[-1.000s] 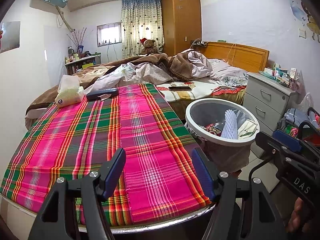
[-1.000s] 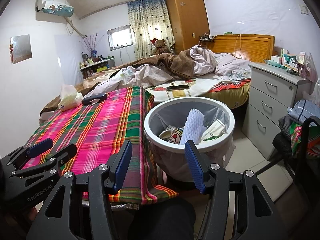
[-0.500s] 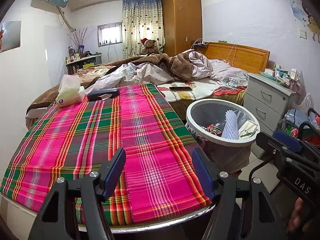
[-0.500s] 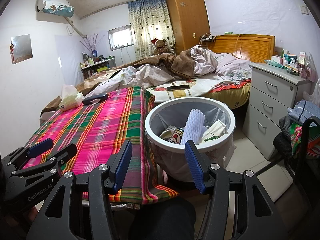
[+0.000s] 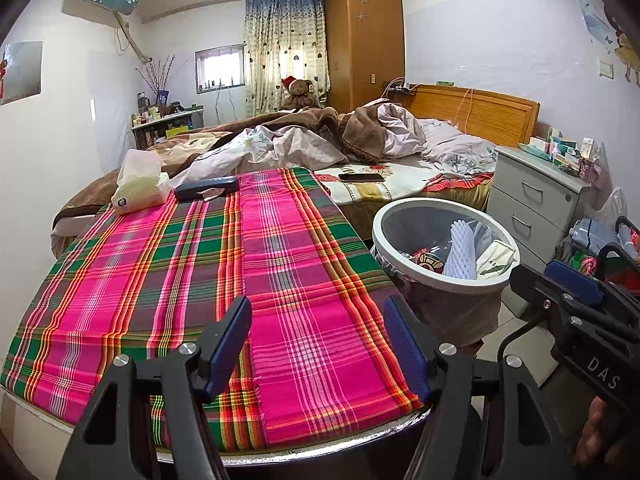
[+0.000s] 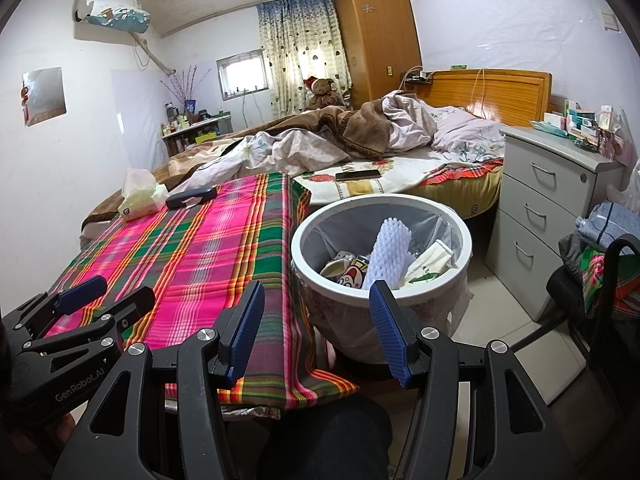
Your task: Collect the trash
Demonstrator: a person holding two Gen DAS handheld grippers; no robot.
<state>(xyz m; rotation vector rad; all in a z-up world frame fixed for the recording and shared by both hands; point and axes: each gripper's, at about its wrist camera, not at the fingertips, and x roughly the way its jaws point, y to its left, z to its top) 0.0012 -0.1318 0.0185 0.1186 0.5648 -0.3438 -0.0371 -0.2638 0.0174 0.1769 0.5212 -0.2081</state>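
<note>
A white trash bin (image 5: 404, 210) (image 6: 304, 232) lined with a clear bag stands on the floor right of the table. It holds a white foam net sleeve (image 6: 386, 254), a printed can (image 6: 354, 272) and white wrappers (image 6: 430, 260). My left gripper (image 5: 318, 340) is open and empty above the near edge of the plaid tablecloth (image 5: 180, 264). My right gripper (image 6: 316, 326) is open and empty just in front of the bin.
A tissue pack (image 5: 140, 190) and a dark case (image 5: 206, 188) lie at the table's far end. An unmade bed (image 5: 360, 144) with a phone (image 5: 362, 177) is behind. A grey drawer unit (image 5: 532, 200) stands right of the bin, a chair with clothes (image 6: 600, 264) at far right.
</note>
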